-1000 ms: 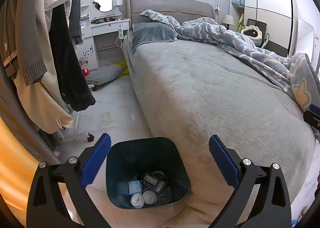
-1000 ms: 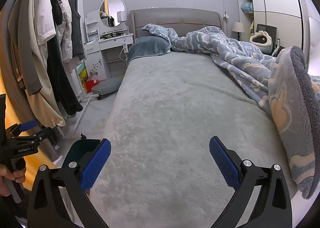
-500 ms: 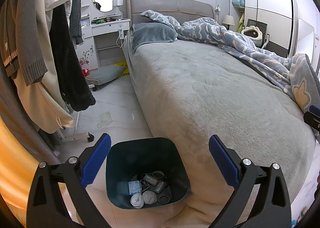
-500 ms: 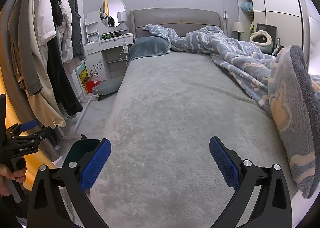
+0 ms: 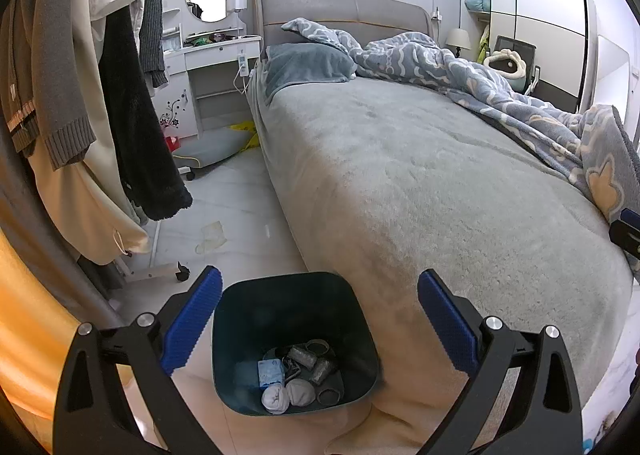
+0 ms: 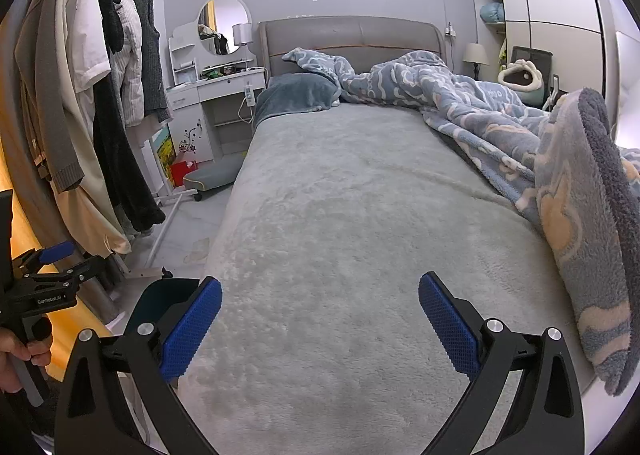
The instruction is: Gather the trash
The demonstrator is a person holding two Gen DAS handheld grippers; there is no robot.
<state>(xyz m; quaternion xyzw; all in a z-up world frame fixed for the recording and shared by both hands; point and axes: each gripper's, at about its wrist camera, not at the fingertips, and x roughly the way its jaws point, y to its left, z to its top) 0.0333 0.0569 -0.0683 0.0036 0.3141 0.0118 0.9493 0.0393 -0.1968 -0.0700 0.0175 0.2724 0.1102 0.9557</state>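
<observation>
A dark teal trash bin [image 5: 294,295] stands on the floor at the bed's near left corner. Inside lie crumpled tissues [image 5: 287,395], a small blue packet [image 5: 271,373] and several grey rings and tubes. My left gripper [image 5: 319,319] hangs open above the bin with nothing between its blue pads. My right gripper [image 6: 320,323] is open and empty over the grey bedspread [image 6: 340,235]. The bin's rim [image 6: 164,293] shows behind the right gripper's left finger. A crumpled pale scrap [image 5: 211,237] lies on the floor beside the bed.
Coats and sweaters [image 5: 80,95] hang on a wheeled rack at the left. A blue patterned blanket [image 6: 520,143] is heaped along the bed's right side. A white dressing table [image 5: 212,67] and a grey stool [image 5: 212,143] stand at the far left. A hand [image 6: 16,355] holds the left gripper.
</observation>
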